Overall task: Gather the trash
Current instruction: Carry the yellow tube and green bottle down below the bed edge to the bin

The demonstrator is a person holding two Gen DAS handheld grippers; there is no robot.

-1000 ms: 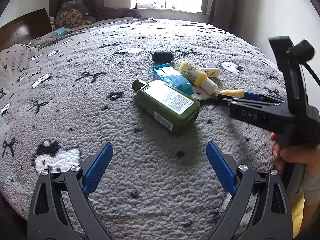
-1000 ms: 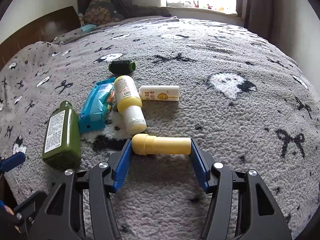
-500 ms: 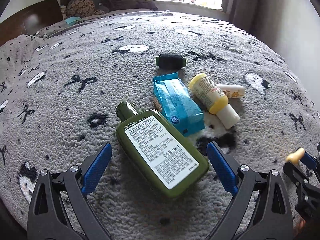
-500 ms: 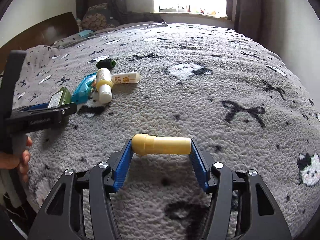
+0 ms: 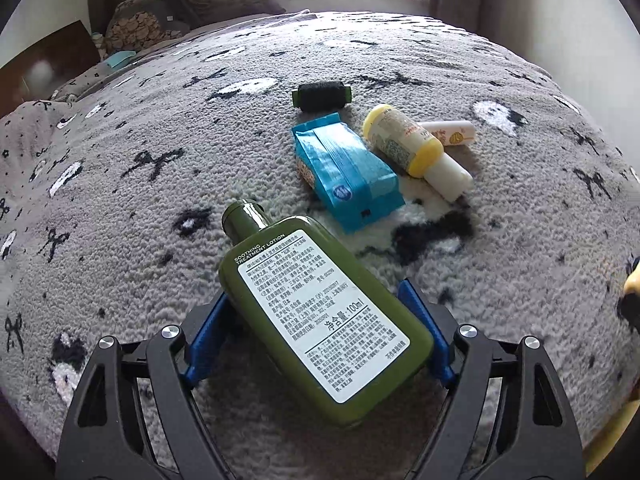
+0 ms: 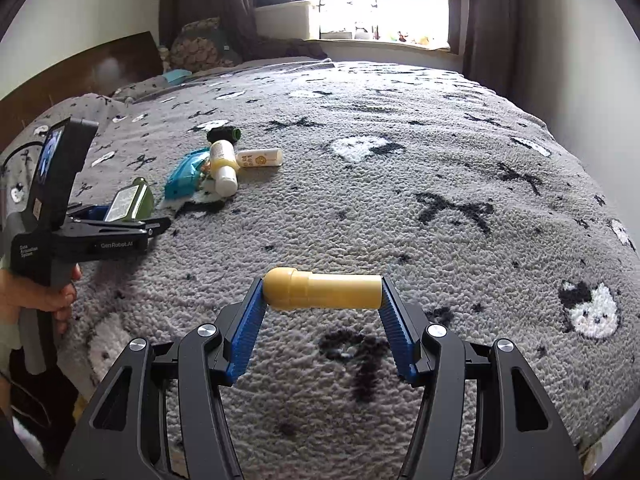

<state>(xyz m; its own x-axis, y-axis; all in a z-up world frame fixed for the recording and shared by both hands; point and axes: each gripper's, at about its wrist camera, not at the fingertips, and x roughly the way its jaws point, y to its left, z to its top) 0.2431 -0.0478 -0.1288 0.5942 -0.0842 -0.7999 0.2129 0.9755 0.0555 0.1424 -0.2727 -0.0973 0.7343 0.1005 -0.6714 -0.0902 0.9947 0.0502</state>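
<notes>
The flat dark green plastic lotion bottle [image 5: 324, 316] lies on the grey fluffy blanket [image 5: 120, 208], between the narrowed jaws of the left gripper [image 5: 320, 312]. A firm, level squeeze is needed, since the bottle sits slanted. At one o'clock, a blue packet [image 5: 346, 172], a yellow-and-white bottle [image 5: 416, 152] and a black spool [image 5: 322, 96] are waiting. On the right, a yellow tube [image 6: 324, 290] is held by the right gripper [image 6: 322, 292].

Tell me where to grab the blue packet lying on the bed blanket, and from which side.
Grip the blue packet across its narrower width at mid-body, coming from above. It lies flat, and the yellow-capped tube crowds its right side, so the fingers probably fit best mid-length.
</notes>
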